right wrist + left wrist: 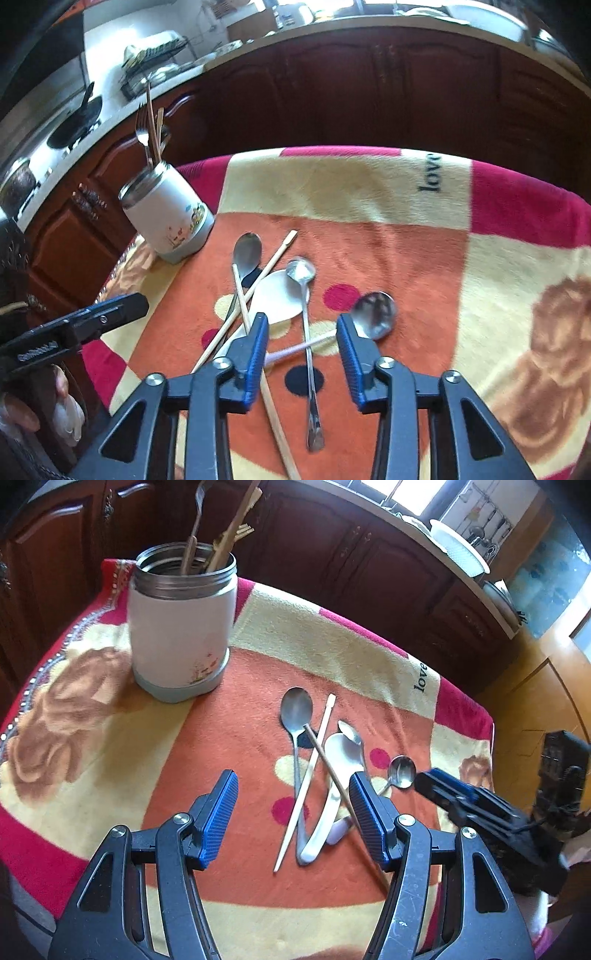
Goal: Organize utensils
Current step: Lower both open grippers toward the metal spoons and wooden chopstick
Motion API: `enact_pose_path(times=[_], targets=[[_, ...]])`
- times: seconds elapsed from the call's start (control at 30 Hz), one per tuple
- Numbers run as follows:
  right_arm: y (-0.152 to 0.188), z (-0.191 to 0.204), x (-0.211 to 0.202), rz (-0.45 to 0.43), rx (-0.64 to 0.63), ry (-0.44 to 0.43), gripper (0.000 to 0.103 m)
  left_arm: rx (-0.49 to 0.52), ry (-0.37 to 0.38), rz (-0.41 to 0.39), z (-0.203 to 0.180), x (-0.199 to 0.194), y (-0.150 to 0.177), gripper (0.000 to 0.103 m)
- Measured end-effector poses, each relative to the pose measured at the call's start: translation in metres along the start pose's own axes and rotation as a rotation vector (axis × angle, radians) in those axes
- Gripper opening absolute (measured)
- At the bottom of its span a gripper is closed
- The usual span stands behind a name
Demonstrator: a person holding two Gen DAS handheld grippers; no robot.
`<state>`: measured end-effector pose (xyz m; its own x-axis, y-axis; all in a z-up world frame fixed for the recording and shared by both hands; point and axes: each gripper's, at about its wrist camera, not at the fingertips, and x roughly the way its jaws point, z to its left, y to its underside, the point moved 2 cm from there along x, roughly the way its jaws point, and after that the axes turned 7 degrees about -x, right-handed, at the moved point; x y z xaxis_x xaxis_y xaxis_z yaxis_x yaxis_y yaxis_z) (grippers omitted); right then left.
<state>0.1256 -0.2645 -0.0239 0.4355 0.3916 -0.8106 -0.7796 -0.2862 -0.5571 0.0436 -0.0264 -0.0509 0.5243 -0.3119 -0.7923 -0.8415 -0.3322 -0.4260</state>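
A white jar with a steel rim (181, 627) stands at the blanket's far left and holds a fork and wooden sticks; it also shows in the right wrist view (168, 218). Loose utensils lie piled mid-blanket: a large steel spoon (296, 710), two chopsticks (308, 779), a white plastic spoon (334, 797), a slim steel spoon (306, 332) and a small round spoon with a pale handle (373, 314). My left gripper (293, 816) is open, hovering just above the pile's near end. My right gripper (301, 354) is open above the slim spoon and pale handle.
The table is covered by a red, orange and cream blanket (92, 738). Dark wooden cabinets (369, 92) stand behind it, with a counter, stove and dish rack (155, 59). The right gripper shows at the left wrist view's right edge (480, 805).
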Motion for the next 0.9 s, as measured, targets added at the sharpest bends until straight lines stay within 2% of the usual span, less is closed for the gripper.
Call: enact_pose_path(times=[0.23,0.47,0.53,0.8,0.9], targets=[[-0.025,0.004,0.055,0.096,-0.079,-0.017,0.033,-0.036,0.000,0.029,-0.001,0.022,-0.015,0.062],[-0.036,0.002,0.098,0.187,-0.149,-0.016,0.033,-0.016,-0.013,0.063,-0.003,0.043,-0.021,0.062],[-0.038,-0.001,0.103,0.189,-0.166,-0.008,0.028,-0.010,-0.013,0.073,-0.006,0.049,-0.023,0.062],[-0.046,-0.041,0.092,0.144,-0.023,-0.065,0.026,0.013,-0.011,0.114,-0.019,0.077,-0.026,0.062],[-0.048,-0.054,0.089,0.138,0.005,-0.057,0.026,0.019,-0.010,0.121,-0.024,0.085,-0.027,0.062]])
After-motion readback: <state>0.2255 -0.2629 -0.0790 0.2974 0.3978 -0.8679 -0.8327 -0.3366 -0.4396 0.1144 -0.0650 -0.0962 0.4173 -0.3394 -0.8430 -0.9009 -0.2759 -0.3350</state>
